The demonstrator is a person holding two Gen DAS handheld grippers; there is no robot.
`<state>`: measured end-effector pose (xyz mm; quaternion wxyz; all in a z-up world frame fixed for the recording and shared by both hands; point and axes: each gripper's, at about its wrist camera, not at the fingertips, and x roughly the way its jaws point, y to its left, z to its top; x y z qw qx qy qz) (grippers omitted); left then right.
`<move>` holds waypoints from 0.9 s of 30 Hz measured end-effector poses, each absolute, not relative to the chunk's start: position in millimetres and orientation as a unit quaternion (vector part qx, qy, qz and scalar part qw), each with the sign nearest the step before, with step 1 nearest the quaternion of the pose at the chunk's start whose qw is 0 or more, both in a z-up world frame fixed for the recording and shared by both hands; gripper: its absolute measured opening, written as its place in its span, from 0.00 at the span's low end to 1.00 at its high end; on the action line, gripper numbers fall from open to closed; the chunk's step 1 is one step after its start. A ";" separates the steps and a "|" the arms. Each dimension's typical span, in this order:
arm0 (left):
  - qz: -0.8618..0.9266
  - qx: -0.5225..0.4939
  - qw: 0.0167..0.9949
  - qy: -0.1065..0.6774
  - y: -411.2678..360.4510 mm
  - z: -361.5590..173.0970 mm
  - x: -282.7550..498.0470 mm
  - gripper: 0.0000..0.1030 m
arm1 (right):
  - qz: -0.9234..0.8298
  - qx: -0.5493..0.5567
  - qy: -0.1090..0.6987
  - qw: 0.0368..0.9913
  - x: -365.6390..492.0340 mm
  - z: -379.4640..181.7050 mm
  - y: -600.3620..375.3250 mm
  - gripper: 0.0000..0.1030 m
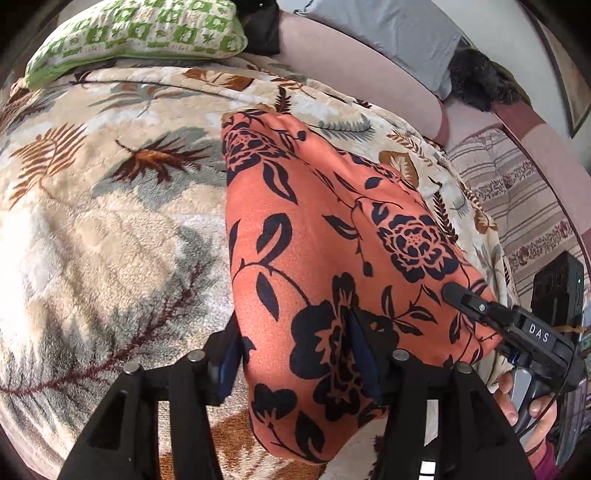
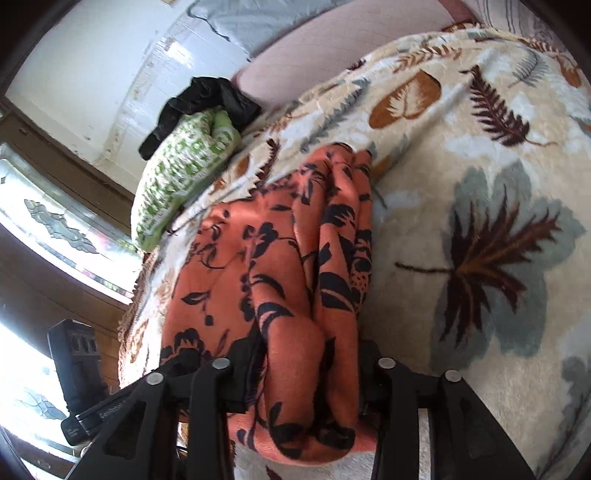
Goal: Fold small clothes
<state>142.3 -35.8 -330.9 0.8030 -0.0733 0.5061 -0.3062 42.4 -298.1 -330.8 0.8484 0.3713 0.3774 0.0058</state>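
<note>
Covering bed: leaf-print blanket (image 1: 110, 221); wall (image 2: 92, 66) apparently white.

Leaf-print blanket (image 1: 110, 221), green pillow (image 1: 140, 33)

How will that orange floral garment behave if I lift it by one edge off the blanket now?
The orange floral garment will probably droop and unfold: it already bunches into soft, rounded folds between the right gripper fingers. It looks light and thin, so a single grip should carry it. The plush leaf-print blanket may drag on it a little, so lifting likely beats sliding.
</note>
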 end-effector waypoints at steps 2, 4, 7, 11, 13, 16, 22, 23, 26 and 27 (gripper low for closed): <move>-0.297 -0.085 0.815 0.491 -25.8 -320.5 142.3 0.62 | -0.001 0.391 0.368 0.844 32.4 -329.1 -308.4 0.53; -0.282 -0.074 0.842 0.454 -17.1 -307.5 140.7 0.64 | -0.031 0.386 0.342 0.856 20.0 -316.0 -321.3 0.56; -0.265 -0.057 0.877 0.398 -14.0 -296.5 137.0 0.71 | -0.041 0.369 0.283 0.884 12.5 -286.1 -334.3 0.57; -0.244 0.015 0.887 0.392 -39.2 -309.5 145.4 0.71 | 0.018 0.339 0.285 0.896 49.2 -261.3 -319.1 0.48; -0.229 0.042 0.889 0.395 -45.8 -318.5 148.3 0.74 | 0.022 0.322 0.307 0.895 80.2 -258.4 -308.2 0.38; -0.220 0.040 0.891 0.395 -43.8 -324.9 150.6 0.79 | 0.020 0.353 0.340 0.872 124.2 -274.7 -303.7 0.38; -0.228 -0.005 0.875 0.426 -31.7 -339.3 164.8 0.92 | -0.014 0.413 0.385 0.826 150.8 -339.3 -323.9 0.30; -0.229 -0.019 0.872 0.433 -28.4 -339.8 165.8 0.92 | -0.008 0.420 0.378 0.825 143.9 -335.7 -327.0 0.30; -0.225 -0.020 0.876 0.426 -25.2 -331.5 156.5 0.92 | 0.002 0.417 0.363 0.833 113.2 -316.2 -327.0 0.33; -0.218 -0.009 0.881 0.419 -26.4 -326.0 151.0 0.91 | 0.014 0.414 0.357 0.837 100.2 -308.4 -323.5 0.34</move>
